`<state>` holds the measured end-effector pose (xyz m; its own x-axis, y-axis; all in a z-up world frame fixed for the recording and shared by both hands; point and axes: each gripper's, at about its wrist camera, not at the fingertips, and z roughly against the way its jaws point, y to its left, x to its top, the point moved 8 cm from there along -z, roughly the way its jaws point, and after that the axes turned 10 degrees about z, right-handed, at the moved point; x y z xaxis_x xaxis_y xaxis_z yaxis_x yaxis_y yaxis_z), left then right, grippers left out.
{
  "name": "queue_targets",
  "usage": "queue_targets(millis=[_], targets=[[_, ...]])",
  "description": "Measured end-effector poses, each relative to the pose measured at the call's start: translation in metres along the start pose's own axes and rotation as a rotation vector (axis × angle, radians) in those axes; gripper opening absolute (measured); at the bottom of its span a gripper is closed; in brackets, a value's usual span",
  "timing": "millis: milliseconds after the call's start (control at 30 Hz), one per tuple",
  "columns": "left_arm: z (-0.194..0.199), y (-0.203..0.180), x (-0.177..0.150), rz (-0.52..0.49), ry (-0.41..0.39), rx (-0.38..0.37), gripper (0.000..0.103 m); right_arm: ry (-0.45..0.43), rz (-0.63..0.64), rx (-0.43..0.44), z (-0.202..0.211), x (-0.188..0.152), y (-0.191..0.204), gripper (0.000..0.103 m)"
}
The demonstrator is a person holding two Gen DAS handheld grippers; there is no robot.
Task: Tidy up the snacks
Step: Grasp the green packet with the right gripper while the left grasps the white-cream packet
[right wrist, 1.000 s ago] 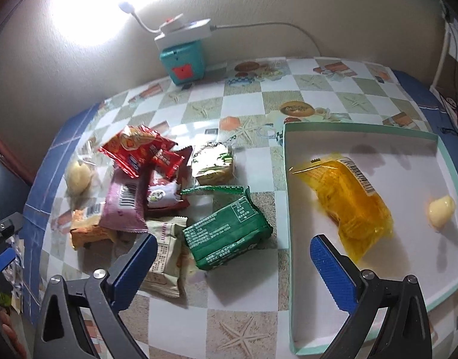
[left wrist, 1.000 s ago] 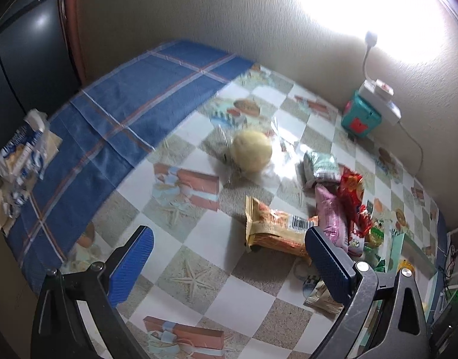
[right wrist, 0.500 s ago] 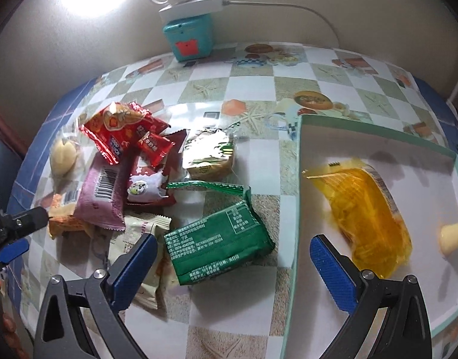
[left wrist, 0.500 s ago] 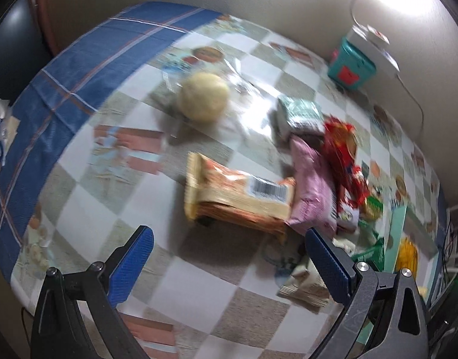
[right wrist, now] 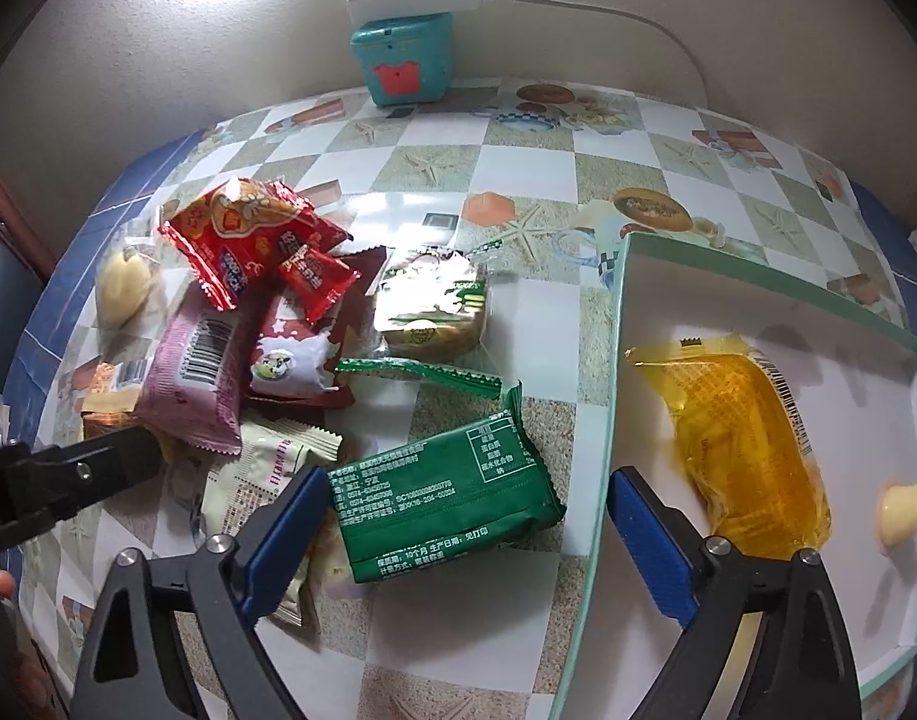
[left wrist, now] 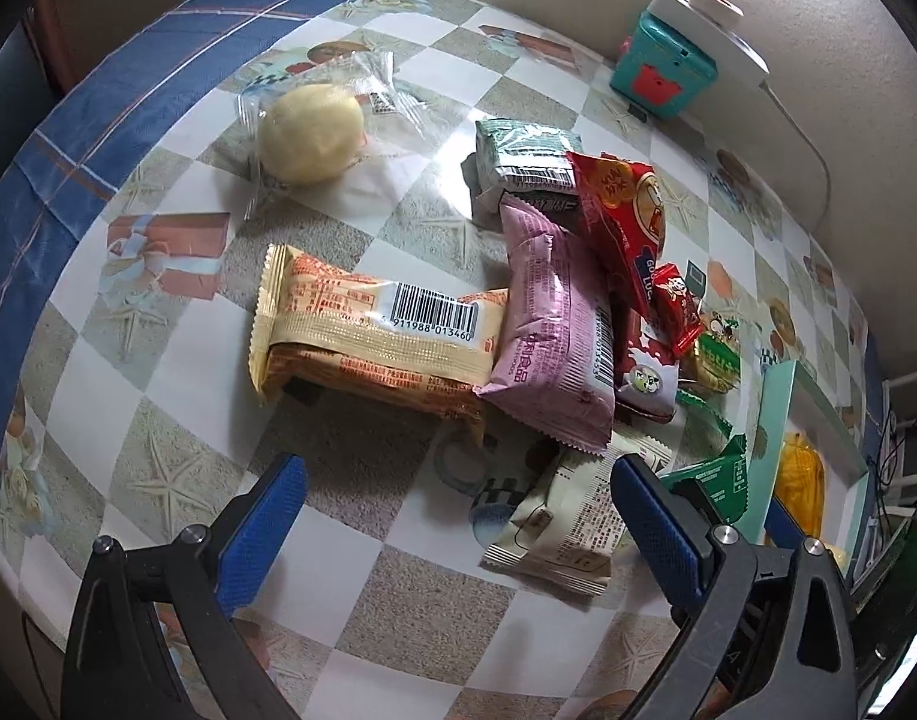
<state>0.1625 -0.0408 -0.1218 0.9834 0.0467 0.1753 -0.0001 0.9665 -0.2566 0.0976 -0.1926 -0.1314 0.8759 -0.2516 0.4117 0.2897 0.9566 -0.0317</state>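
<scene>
Snacks (left wrist: 554,324): box (right wrist: 614,360) interior only in right view; both tongs wide, empty.

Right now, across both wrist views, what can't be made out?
- Tray, left wrist view: mostly cut off by its near wall and the frame edge.
- Cream packet, right wrist view: partly covered by the pink packet and the right tongs.
- Print on the green packet: too small to read.
</scene>
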Motion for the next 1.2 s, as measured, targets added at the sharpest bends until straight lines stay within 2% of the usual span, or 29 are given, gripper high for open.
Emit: queue_targets(millis=[467,567,767,1200], targets=[[-0.001,0.003,0.000,0.008,0.012,0.008,0.101,-0.084,0.039,0.011,0.021,0.015,0.007,0.088],[-0.002,0.002,0.000,0.011,0.013,0.002,0.101,-0.097,0.041,0.053,0.023,0.018,0.013,0.088],[-0.002,0.002,-0.001,0.007,0.017,0.004,0.101,-0.077,0.052,0.065,0.019,0.015,0.019,0.088],[-0.002,0.004,-0.001,0.012,0.019,0.005,0.101,-0.032,-0.005,0.061,0.005,0.003,0.001,0.087]])
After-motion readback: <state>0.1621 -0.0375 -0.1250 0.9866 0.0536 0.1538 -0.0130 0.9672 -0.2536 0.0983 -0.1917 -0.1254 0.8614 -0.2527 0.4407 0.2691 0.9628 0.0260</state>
